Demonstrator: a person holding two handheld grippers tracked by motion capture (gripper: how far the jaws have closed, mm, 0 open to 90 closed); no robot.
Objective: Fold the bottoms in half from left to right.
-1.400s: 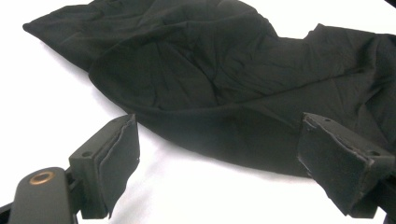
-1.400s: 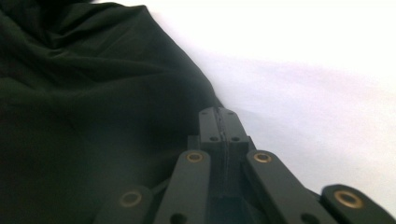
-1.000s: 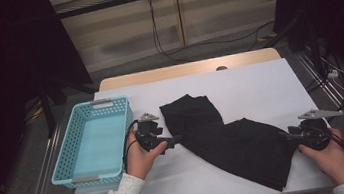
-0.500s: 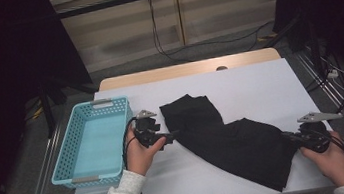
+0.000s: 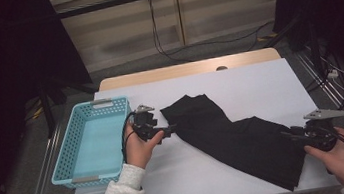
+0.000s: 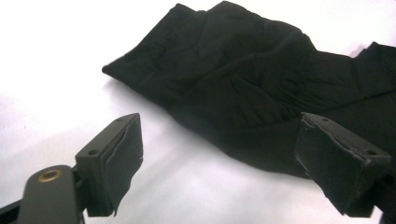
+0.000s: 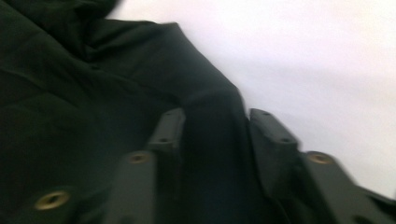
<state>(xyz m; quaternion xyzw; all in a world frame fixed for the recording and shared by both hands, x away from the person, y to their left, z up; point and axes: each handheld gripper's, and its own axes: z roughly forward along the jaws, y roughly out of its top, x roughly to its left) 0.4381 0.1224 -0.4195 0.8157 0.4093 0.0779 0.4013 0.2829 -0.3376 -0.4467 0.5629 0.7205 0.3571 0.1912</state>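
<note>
The left gripper (image 5: pixel 171 127) lies level in the person's left hand (image 5: pixel 138 146), near the table's left edge, its jaws spread wide with nothing between them; in the left gripper view (image 6: pixel 219 161) the bare white tabletop (image 6: pixel 56 60) shows in the gap and the cloth (image 6: pixel 243 79) lies just ahead, one jaw tip over its near fold. The right gripper (image 5: pixel 291 134) sits in the right hand (image 5: pixel 339 155) by the table's right front corner, pointing left at the cloth's (image 5: pixel 238 138) wide end. Its jaws have just been opening; in the blurred right gripper view (image 7: pixel 212 128) a raised fold of cloth (image 7: pixel 93 93) stands between them, and the pads seem to have let go of it, though the blur leaves that unsure. The black cloth runs slantwise across the table (image 5: pixel 258 80), from its middle down to the front edge near the right corner, rumpled at the upper end. A light blue basket (image 5: pixel 63 151) stands along the left edge, just beside the left hand.
</note>
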